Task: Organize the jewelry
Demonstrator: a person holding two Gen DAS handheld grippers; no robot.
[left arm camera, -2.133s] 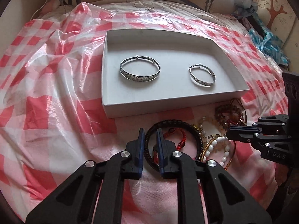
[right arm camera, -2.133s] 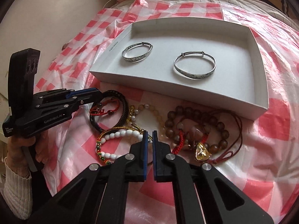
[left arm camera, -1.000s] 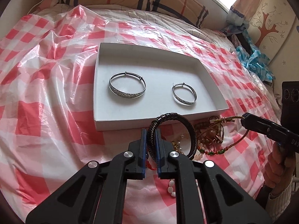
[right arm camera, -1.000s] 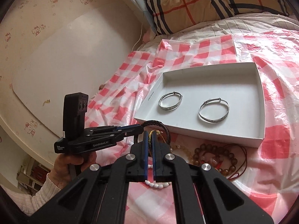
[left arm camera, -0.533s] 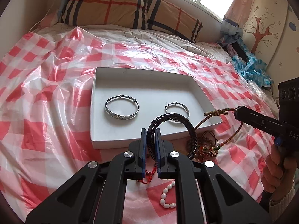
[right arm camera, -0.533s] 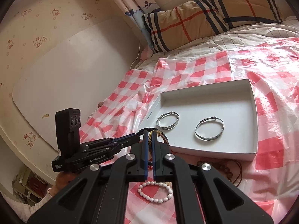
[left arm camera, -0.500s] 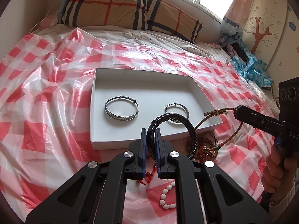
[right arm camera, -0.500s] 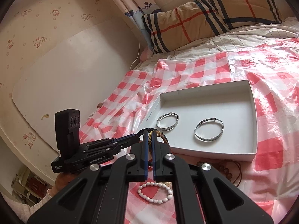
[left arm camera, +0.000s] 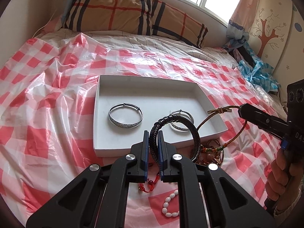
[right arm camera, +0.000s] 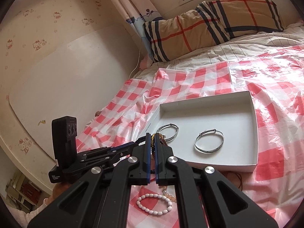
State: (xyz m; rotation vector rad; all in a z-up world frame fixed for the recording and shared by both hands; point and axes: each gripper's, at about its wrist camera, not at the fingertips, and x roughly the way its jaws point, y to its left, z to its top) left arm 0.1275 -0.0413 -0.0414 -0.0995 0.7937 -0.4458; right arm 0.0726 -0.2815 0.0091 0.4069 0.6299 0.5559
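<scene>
The left gripper (left arm camera: 152, 133) clamps a black bracelet (left arm camera: 177, 133); the right gripper (right arm camera: 151, 135) pinches a cord bracelet (left arm camera: 224, 127). Both dangle over the box (left arm camera: 152, 81) rim; either might snag there.

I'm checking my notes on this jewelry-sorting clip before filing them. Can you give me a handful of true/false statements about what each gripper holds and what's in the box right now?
1. The left gripper is shut on the black braided bracelet. True.
2. The white box holds three silver bangles. False: two, the larger silver bangle and the smaller silver bangle.
3. The right gripper is open and holds nothing. False: it is shut on the gold cord bracelet.
4. The white bead bracelet lies on the checkered sheet, outside the box. True.
</scene>
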